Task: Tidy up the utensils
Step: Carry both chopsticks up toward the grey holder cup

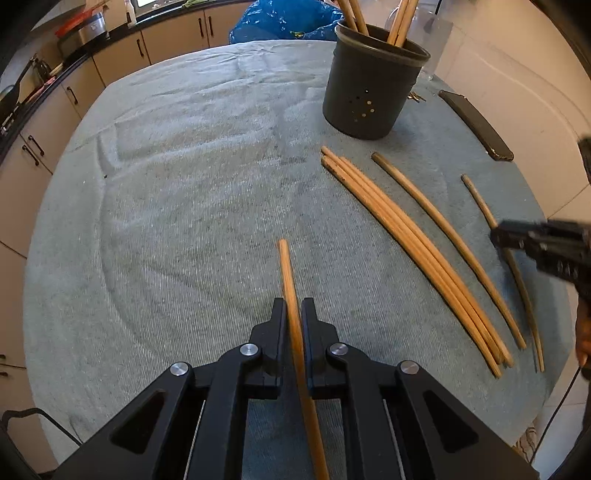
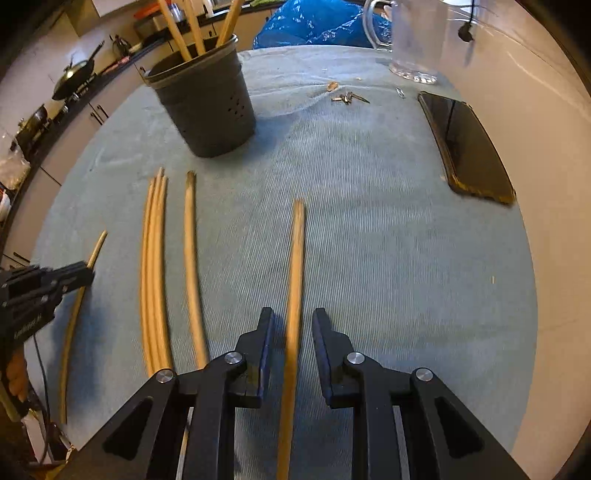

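- The left gripper has its black fingers drawn narrow, clamped on a light wooden chopstick that runs out toward 12 o'clock over the grey-blue ribbed table cloth.
- The right gripper has its fingers parted, and a second wooden chopstick lies between them, touching neither side, pointing to 12 o'clock.
- A bundle of three pale wooden chopsticks lies at 10 o'clock of the right gripper, just beside a single darker-tipped wooden chopstick.
- A dark grey round plastic utensil holder with small holes stands upright at 11 o'clock in the right wrist view, with several wooden sticks standing inside it.
- A black smartphone lies flat at 2 o'clock, near the cloth's edge.
- A clear glass mug stands at 1 o'clock, with small brass screws near it.
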The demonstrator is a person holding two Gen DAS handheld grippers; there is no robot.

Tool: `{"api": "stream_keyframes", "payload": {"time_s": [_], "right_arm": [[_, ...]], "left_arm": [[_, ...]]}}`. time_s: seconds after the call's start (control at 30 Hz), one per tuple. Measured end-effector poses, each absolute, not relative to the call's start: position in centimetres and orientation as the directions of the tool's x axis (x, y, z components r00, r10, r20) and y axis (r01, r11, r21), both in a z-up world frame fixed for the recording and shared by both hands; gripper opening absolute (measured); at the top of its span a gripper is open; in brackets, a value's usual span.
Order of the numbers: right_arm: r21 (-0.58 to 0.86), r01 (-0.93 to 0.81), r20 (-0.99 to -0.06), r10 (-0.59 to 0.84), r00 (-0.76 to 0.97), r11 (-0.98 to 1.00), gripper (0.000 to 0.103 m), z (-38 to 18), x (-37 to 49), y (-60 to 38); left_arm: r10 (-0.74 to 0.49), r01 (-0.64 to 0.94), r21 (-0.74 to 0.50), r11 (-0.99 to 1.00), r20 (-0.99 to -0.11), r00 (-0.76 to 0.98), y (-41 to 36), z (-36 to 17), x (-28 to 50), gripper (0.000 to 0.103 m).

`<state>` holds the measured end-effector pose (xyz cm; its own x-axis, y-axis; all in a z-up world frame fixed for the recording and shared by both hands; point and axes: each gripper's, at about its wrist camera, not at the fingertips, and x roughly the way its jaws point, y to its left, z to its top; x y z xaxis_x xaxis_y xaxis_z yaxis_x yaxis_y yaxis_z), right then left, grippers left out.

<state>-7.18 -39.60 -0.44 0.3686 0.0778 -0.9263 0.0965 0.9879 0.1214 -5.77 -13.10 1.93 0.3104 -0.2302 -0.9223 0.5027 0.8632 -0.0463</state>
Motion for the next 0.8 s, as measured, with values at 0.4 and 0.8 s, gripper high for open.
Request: {"api": "stream_keyframes", "payload": {"time_s": [0.4, 0.8], "right_arm": [[0.016, 0.06, -0.959, -0.001, 0.282, 0.998, 0.022, -0.2, -1.5, -38.0], [0.161, 0.118, -0.839, 0.073, 0.539, 0.98, 0.007, 3.4, -6.3, -38.6]], "left_arm": [[-0.224, 0.523, -0.023, 0.852, -0.919, 0.324, -14.1, 1.9, -4.5, 0.007], [-0.317, 0.432, -0.101, 0.896, -0.827, 0.465, -10.8, 6.3, -6.4, 0.005]]}}
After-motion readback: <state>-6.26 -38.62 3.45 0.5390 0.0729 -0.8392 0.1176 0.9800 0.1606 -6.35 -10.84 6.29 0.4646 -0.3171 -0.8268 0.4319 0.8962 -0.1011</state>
